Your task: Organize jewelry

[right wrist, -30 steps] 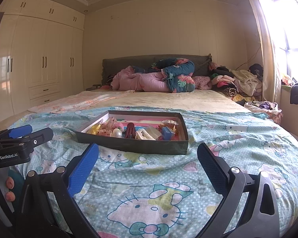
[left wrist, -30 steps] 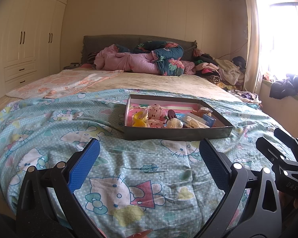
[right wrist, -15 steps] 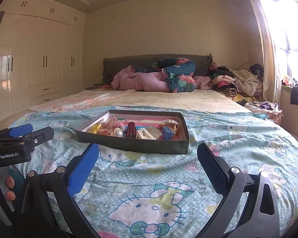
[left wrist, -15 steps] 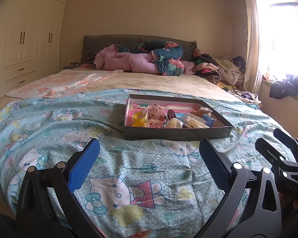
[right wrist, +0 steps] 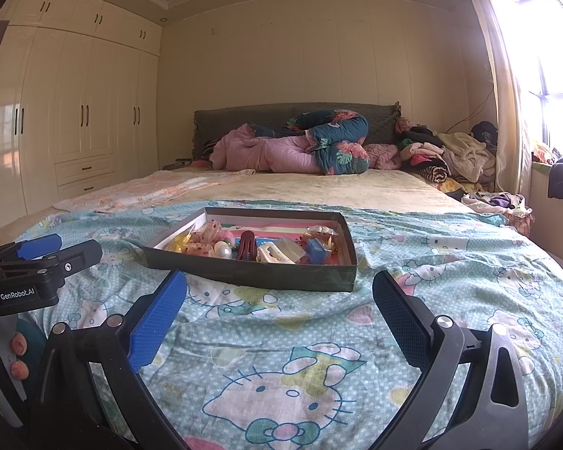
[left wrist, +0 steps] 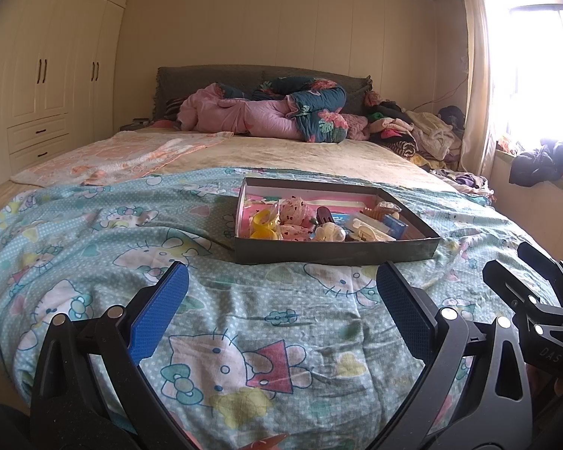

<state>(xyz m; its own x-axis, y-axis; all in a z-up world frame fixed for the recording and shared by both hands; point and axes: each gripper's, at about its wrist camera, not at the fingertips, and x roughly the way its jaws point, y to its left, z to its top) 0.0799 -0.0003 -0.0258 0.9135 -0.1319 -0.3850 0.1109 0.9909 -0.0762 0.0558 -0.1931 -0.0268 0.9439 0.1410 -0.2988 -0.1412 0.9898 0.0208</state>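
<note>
A shallow dark box (left wrist: pixel 334 253) (right wrist: pixel 251 273) lies on the bed's patterned cover, filled with hair clips, a yellow piece (left wrist: pixel 262 223), a pearl ornament (right wrist: pixel 223 250), a dark red claw clip (right wrist: pixel 246 245) and other small accessories. My left gripper (left wrist: pixel 281 300) hovers open over the cover, short of the box's near wall, nothing between its blue pads. My right gripper (right wrist: pixel 279 302) is open too, a little before the box's right corner. Each gripper shows at the edge of the other's view: the left gripper's tip (right wrist: pixel 62 253), the right gripper's tip (left wrist: pixel 521 281).
The cartoon-print cover (left wrist: pixel 244 337) spreads over the near half of the bed. Rolled quilts (left wrist: pixel 281 112) lie at the headboard, a pile of clothes (left wrist: pixel 413 133) at the far right. White wardrobes (right wrist: pixel 75 120) line the left wall; a window ledge (left wrist: pixel 544 187) is on the right.
Nothing has visibly moved; both grippers hold nearly still and open in front of the box.
</note>
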